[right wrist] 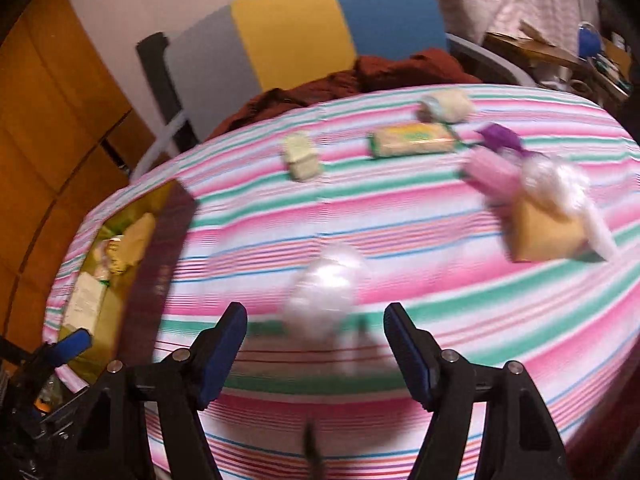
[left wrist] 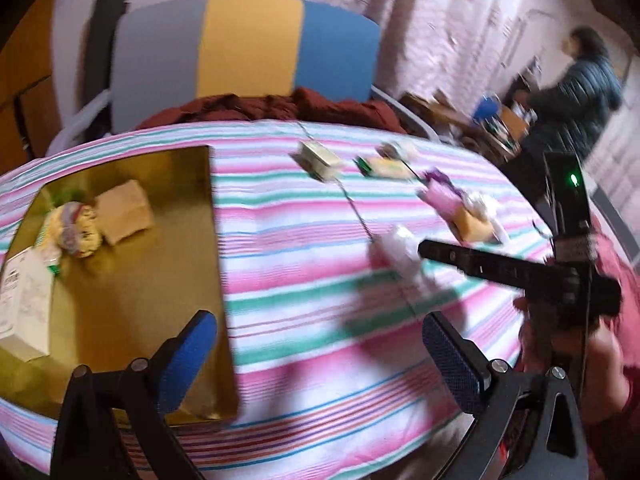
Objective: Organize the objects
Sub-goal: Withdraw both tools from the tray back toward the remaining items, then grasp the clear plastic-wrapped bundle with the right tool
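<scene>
The crumpled white wrapper [right wrist: 324, 292] is what we take to be the next thing to tidy: it lies on the striped tabletop [right wrist: 400, 208], just ahead of the right claw [right wrist: 316, 340] and roughly in line with the gap between its blue pads. Those jaws stand well apart with nothing between them. The left claw [left wrist: 320, 356] is likewise spread and empty, hanging over the near corner of the gold tray [left wrist: 120, 280], which sits at the left end of the tabletop and already holds a white box [left wrist: 24, 300], a tan packet [left wrist: 124, 216] and a patterned pouch [left wrist: 78, 230].

What worries us most is the wrapper itself. It looks thin and light, so a claw closing slightly off-centre could push it along the cloth rather than pinch it, or catch only a loose fold that slips out on the way to the tray. Both views are smeared, so we judge the hands are travelling fast; an approach at that pace may overshoot or press the pads into the cloth and drag it, shifting the small pale box [right wrist: 302, 158], the yellow-green packet [right wrist: 412, 140], the rolled bundle [right wrist: 446, 108] and the pink and yellow pile [right wrist: 532, 204] farther back. A thin dark cord [left wrist: 356, 212] runs across the tabletop close to the wrapper and could be snagged along with it. The two claws are also near each other, so crossing paths toward the tray risks a knock.
</scene>
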`<state>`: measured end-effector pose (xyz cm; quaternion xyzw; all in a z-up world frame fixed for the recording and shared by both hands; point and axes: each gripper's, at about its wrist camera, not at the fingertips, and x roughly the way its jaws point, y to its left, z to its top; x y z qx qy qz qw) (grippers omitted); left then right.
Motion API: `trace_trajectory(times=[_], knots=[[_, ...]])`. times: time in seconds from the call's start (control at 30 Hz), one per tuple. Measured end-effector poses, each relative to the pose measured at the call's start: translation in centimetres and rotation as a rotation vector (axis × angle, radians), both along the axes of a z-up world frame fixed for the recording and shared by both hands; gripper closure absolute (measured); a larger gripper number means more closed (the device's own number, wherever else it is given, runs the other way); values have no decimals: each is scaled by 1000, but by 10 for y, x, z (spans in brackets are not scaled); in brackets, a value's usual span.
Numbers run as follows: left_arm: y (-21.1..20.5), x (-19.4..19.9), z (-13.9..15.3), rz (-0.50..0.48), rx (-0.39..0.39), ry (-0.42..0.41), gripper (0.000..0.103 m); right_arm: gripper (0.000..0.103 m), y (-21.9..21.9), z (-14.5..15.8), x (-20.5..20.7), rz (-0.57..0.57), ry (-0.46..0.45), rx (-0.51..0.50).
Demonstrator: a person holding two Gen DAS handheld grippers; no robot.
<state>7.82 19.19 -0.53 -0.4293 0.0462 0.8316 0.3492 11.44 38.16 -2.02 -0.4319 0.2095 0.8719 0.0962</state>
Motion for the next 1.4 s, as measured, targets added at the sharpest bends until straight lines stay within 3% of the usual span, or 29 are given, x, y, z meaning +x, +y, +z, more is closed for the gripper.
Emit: trace_trajectory(times=[0.13,0.3,0.5,0.7,0.8,0.9,1.2,1.4], knots=[[21,6,-6,-64,-32,-6,0,38,44,3,10,-86,-26,60],[35,7,-15,-72,-33,-44,0,38,113,17,9,-199,-57,144],[44,11,-17,-60,-40,-32,0,38,166,12,-10,-204,-111,221],[58,8,-19,-80,-53,-2,0,39,184,-3,-17,-162,-79,150],[69,4,-21,-85,-58,9,0,58,185,-9,-19,-142,-84,88],[82,-4,-24,-87,-56,14,0,62,182,-8,-16,-135,-65,65],[124,-27,-37,-72,-68,56,0,63,182,8,-2,-150,50,13],[152,-38,-57,-104,-104,69,0,63,190,12,2,-193,62,6]])
